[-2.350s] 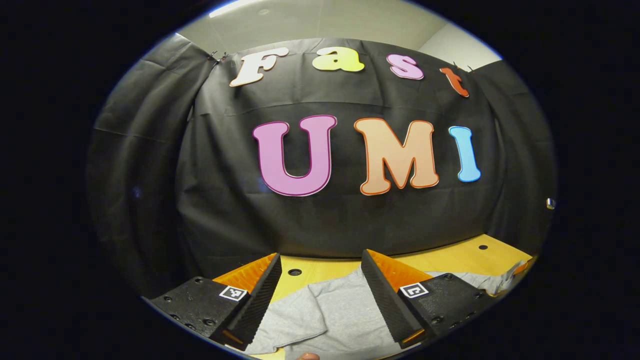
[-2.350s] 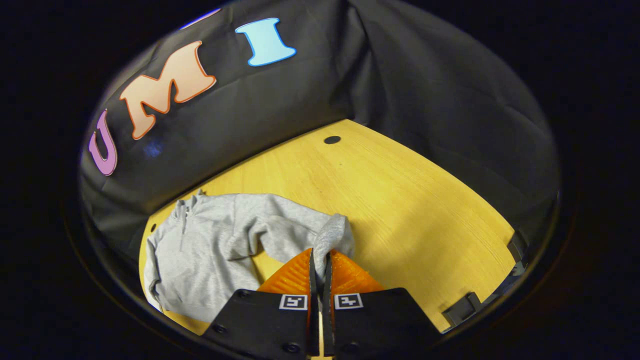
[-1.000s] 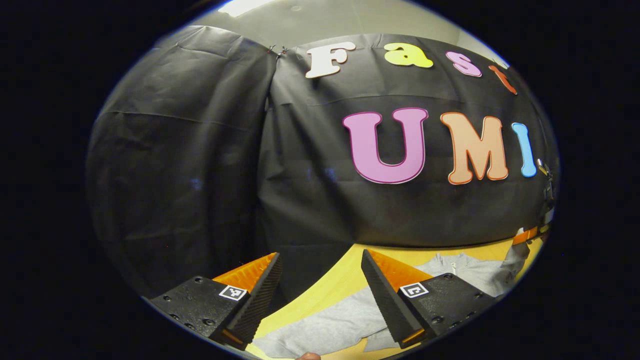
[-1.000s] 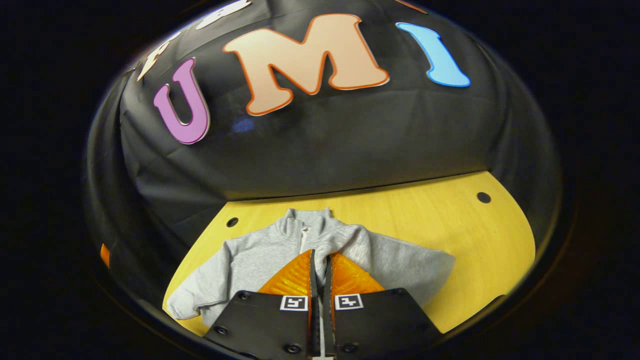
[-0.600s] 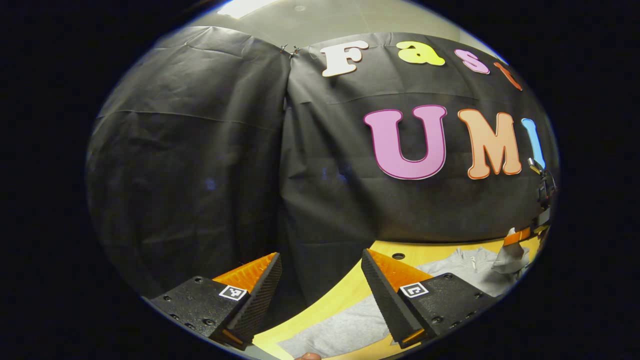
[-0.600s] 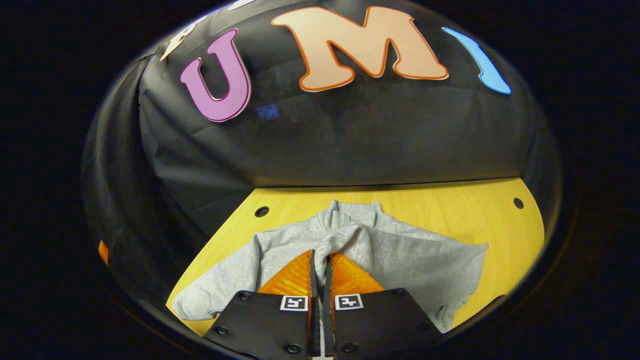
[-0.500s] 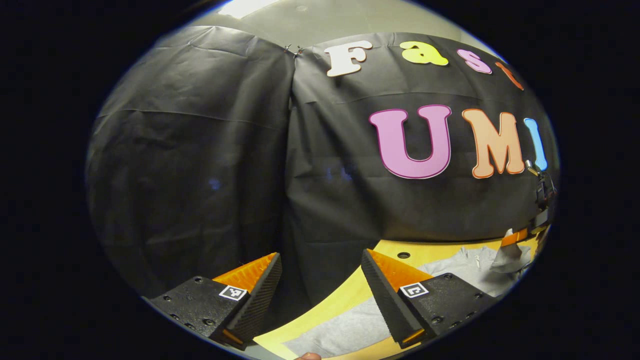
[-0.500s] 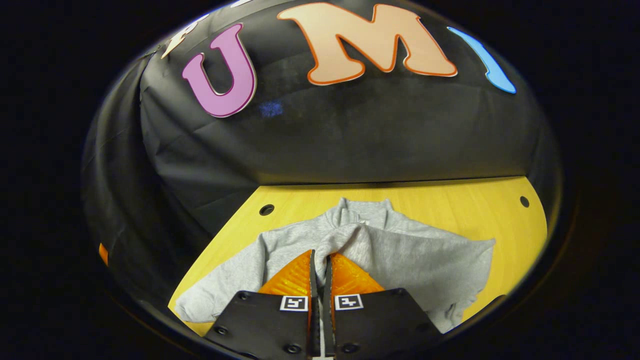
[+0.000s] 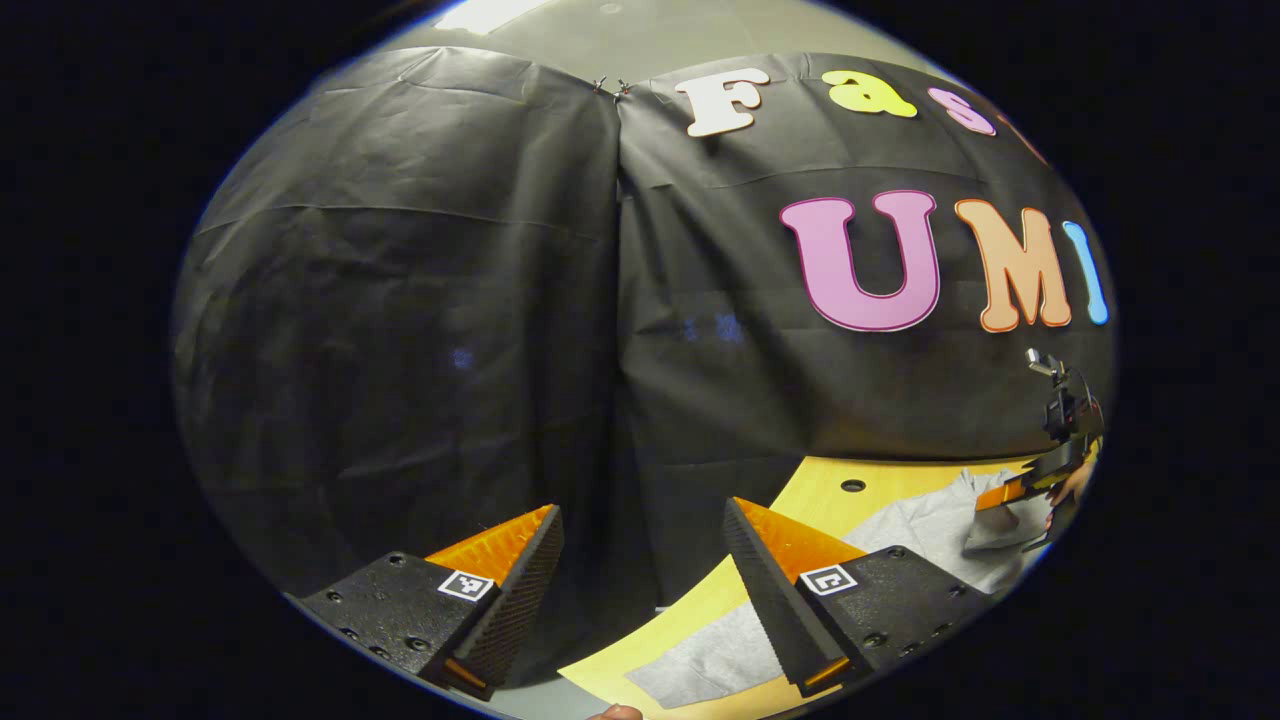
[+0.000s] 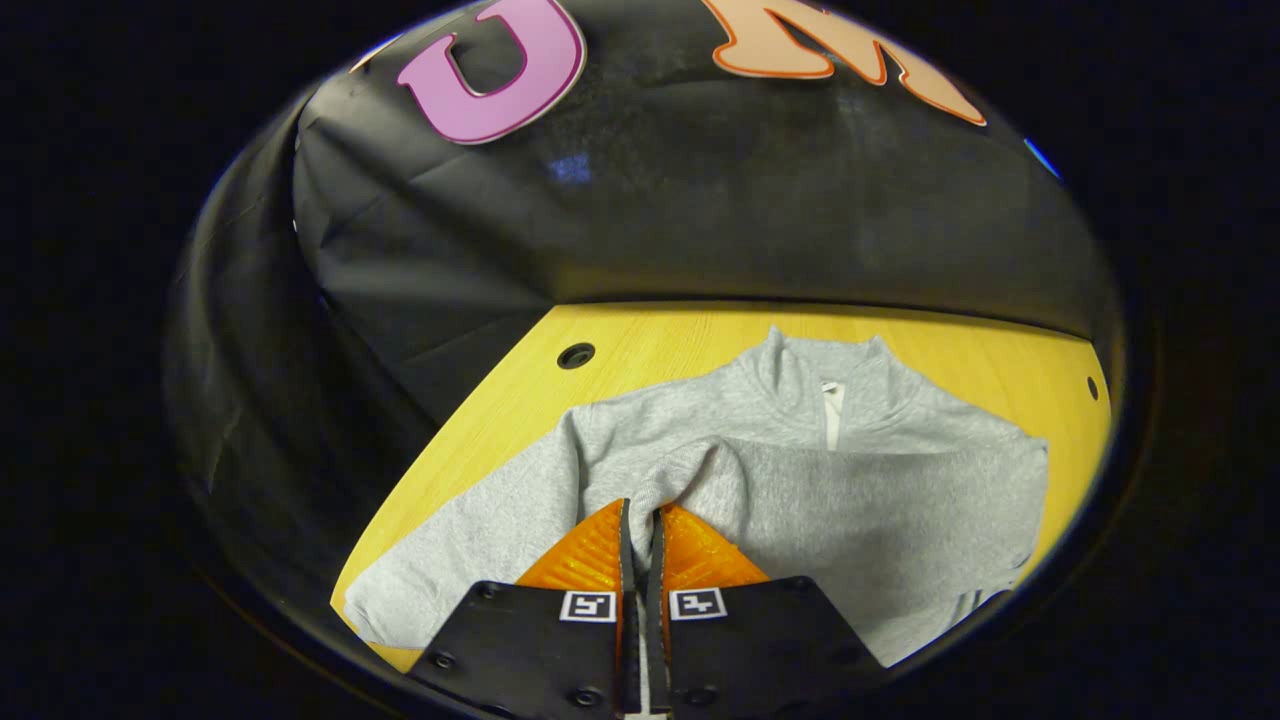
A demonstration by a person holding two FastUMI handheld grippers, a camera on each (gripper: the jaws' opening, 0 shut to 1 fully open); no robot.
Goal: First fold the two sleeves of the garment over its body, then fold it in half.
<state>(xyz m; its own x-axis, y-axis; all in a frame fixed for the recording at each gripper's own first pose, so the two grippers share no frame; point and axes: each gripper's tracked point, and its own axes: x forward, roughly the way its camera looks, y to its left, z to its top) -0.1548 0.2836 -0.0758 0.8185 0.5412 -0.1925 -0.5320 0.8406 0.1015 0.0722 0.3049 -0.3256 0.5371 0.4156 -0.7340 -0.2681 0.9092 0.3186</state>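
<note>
Right gripper [image 10: 638,520], lower centre, pinches the soft grey sweatshirt's [image 10: 860,500] sleeve cuff [image 10: 668,488]; left gripper [image 9: 640,540] spread, empty.

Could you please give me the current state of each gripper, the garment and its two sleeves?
left gripper: open, holding nothing.
right gripper: shut on the right sleeve.
right sleeve: drawn across the body, cuff pinched.
left sleeve: spread out on the table, not yet folded.
garment: flat, not folded in half.

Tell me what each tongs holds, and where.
Right tongs pinch the grey garment by a sleeve cuff; left tongs are open, holding nothing.
</note>
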